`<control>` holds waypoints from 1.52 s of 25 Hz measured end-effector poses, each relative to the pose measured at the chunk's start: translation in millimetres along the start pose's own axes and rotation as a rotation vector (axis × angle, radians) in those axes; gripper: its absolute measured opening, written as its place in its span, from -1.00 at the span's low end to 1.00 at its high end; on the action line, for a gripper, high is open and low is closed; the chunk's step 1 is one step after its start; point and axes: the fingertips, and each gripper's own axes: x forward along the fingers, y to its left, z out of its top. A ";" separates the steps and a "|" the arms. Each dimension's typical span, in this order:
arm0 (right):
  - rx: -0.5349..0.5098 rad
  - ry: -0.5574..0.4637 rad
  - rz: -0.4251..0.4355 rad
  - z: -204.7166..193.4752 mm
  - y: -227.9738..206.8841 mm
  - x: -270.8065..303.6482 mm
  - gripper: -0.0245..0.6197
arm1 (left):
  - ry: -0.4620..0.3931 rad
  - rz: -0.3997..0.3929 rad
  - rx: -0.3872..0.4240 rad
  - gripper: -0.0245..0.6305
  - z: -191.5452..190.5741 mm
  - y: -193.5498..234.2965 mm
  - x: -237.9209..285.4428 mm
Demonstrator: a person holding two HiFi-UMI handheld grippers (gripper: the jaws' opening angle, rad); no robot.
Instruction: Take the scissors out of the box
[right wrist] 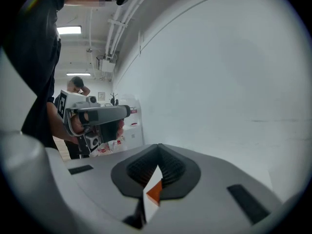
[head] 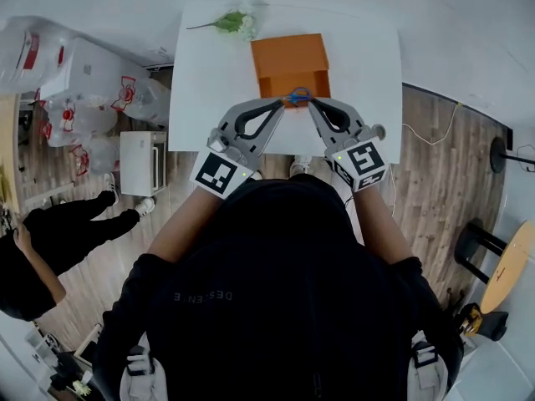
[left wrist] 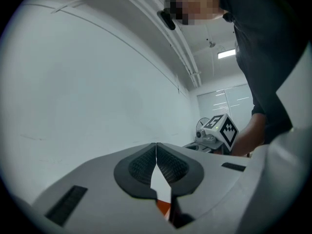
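Note:
An orange box [head: 288, 54] stands on the white table [head: 209, 82], with its near part open. In that opening lie the scissors [head: 297, 97], of which only the blue handles show. My left gripper [head: 282, 104] comes in from the left and my right gripper [head: 311, 104] from the right. Their tips sit close on either side of the scissors at the box's near edge. In the left gripper view the left gripper [left wrist: 156, 145] has its pads together with nothing between them. In the right gripper view the right gripper [right wrist: 158, 146] is shut and empty too. A sliver of orange box [right wrist: 154, 193] shows below its pads.
A green sprig [head: 232, 21] lies at the table's far edge, left of the box. Plastic bags [head: 75, 98] and a small white cabinet [head: 142, 161] stand on the floor to the left. A person in black [head: 50, 249] is there too. A cable [head: 435, 132] runs over the floor at right.

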 end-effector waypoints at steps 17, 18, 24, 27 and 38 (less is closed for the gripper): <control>-0.050 0.349 0.267 -130.5 -71.3 71.0 -0.90 | 0.013 0.199 -0.022 -0.86 -22.3 34.1 56.0; -0.065 0.373 0.280 -140.4 -72.9 74.1 -0.89 | 0.012 0.210 -0.024 -0.86 -23.8 34.6 56.8; -0.158 0.524 0.368 -191.9 -74.8 93.8 -0.84 | 0.017 0.267 -0.037 -0.86 -35.0 38.5 59.8; -0.204 0.595 0.408 -215.2 -75.3 101.9 -0.83 | 0.015 0.285 -0.037 -0.86 -38.2 39.8 62.2; -0.359 0.788 0.517 -268.2 -73.8 118.4 -0.69 | 0.029 0.332 -0.042 -0.86 -50.5 42.7 66.3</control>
